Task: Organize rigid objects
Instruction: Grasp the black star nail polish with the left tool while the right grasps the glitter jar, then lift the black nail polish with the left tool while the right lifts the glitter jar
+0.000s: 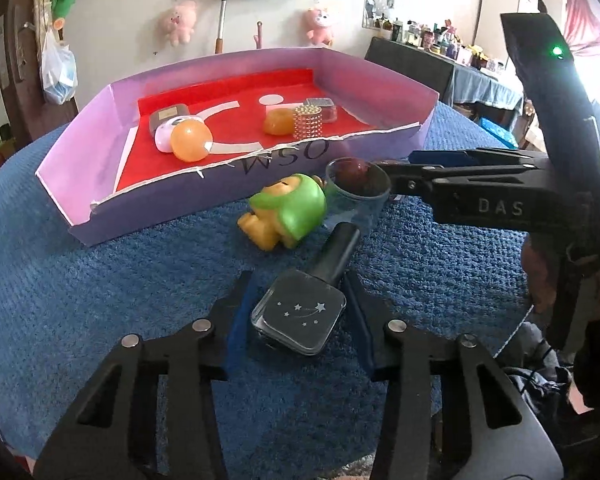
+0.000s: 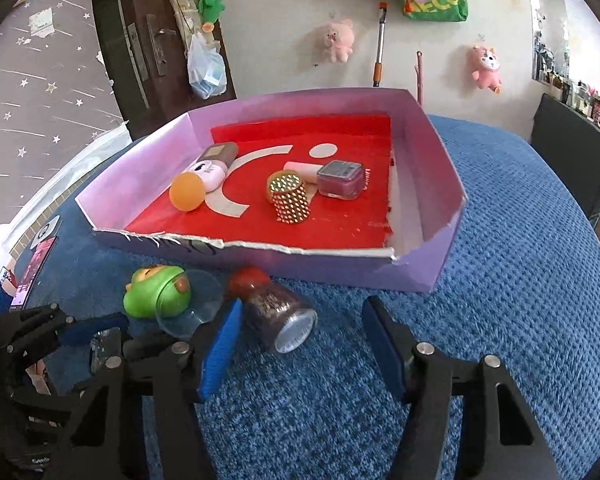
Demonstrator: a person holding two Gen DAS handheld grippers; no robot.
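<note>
- Left gripper (image 1: 298, 312): jaws spread, low over the blue cloth (image 1: 100, 280) on the counter. A square glass bottle (image 1: 299, 316) with a star print and a black cap lies on its side between the fingers; contact with either pad cannot be told.
- Right gripper (image 2: 300, 344): jaws spread wide. A small glitter bottle (image 2: 278, 312) with a red cap lies tilted on the cloth between them, close against the left finger, well apart from the right one.
- In the left wrist view the right gripper reaches in from the right, its tip at a clear round cup (image 1: 358, 184) with something dark red seen in it or through it.
- Green-and-yellow toy figure (image 1: 288, 210) lies on its side on the cloth, just beside the clear cup and just in front of the box's torn near wall.
- Purple box (image 1: 80, 152), shallow, red-lined, sits on the cloth beyond the loose items.
- Inside the box, left part: orange ball (image 2: 187, 192) touching a white-pink oval case (image 2: 208, 174), with a grey-brown flat case (image 2: 220, 153) behind.
- Inside, right part: gold beaded cylinder (image 2: 290, 198) upright; a square pink-red jar (image 2: 340, 180) beside it; a white tube (image 2: 300, 170) lying behind them.
- An orange translucent lump (image 1: 278, 121) sits just left of the beaded cylinder in the left wrist view.
</note>
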